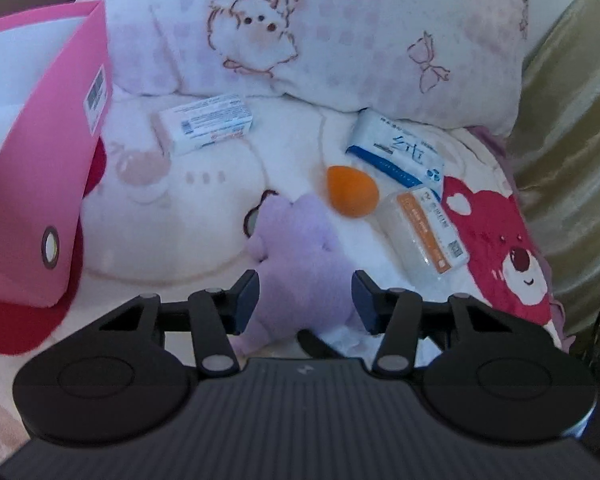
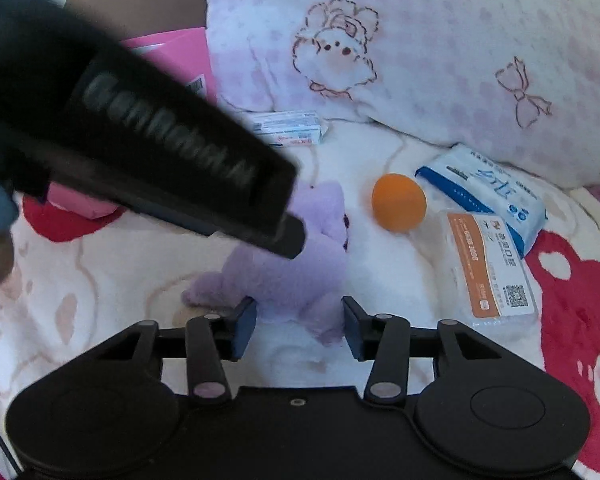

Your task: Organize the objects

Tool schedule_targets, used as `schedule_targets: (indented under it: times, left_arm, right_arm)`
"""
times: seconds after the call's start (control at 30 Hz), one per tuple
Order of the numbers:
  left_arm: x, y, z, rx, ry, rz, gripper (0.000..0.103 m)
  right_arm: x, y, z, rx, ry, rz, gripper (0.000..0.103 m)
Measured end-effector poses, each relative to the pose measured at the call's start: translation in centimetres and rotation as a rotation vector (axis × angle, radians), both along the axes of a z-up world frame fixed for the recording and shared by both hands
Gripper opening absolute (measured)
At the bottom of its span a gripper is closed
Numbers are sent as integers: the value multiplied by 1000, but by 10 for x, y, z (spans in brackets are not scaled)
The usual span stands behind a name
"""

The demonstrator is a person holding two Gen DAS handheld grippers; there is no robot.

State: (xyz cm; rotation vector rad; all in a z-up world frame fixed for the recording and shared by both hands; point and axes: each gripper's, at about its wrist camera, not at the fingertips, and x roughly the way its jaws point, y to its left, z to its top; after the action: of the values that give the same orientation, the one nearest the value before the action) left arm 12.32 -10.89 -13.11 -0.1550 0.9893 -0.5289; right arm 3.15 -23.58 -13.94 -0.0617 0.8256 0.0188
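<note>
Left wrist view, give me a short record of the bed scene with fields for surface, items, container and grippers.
surface: blanket with a pillow behind it
toy: purple plush toy between the left gripper fingers, pads not seen pressing it
round item: orange sponge, beside the plush toy
packs: tissue pack, mask pack, white box
container: pink bag, at left, open
right gripper: open, over the plush toy's lower part
</note>
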Motion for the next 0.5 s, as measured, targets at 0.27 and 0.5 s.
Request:
schedule_targets:
  times: [0.27,0.5]
  left_arm:
    - [15,-1,-17,52,62,3,55]
    - [19,-1,-17,96,22,-33,53]
  right_arm:
    - [-5,-2,7,77,-89,-6,81]
    - [5,-5,-7,163,-107,-25,81]
